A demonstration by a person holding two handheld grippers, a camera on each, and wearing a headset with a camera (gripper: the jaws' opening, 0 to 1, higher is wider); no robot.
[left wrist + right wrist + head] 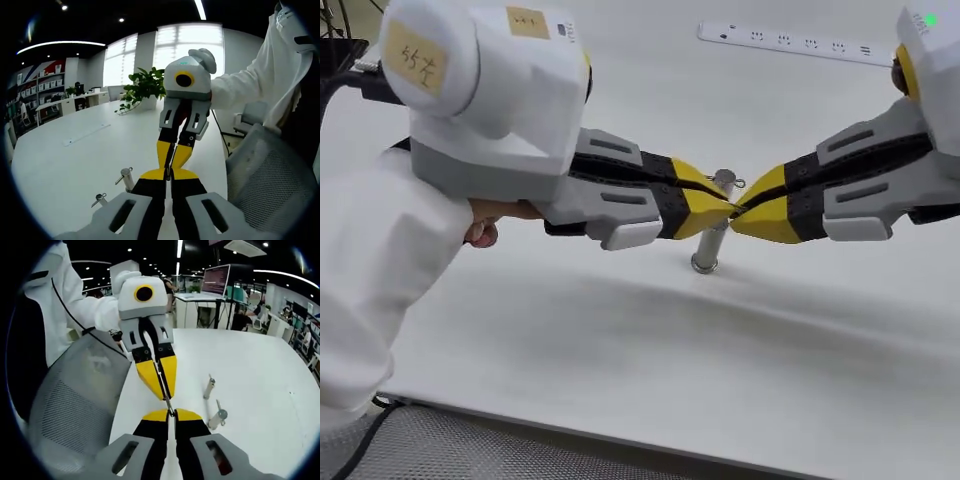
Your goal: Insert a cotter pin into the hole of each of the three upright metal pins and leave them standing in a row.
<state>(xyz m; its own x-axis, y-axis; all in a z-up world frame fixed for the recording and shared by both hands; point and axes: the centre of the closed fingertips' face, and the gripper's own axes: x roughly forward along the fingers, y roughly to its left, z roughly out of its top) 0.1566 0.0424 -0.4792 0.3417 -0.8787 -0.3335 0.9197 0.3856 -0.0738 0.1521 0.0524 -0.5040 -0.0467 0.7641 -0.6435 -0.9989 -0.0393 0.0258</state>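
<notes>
- Left tool (723,207): yellow tips, black mid-section, grey-white housing.
- Right tool (748,213): same yellow, black, grey.
- Metal pin (708,246): silver.
- Surface (620,340): plain white.

Head view: a camera above and close, looking forward and down on the white counter (620,350), where the left tongs (728,206) and right tongs (744,214) meet tip to tip mid-frame. Left gripper view: low over the counter, facing along its own tongs straight at the right tongs, very near. Right gripper view: the mirror, facing back at the left tongs. All three share the meeting tips, the counter and a metal pin (706,245) near them.
</notes>
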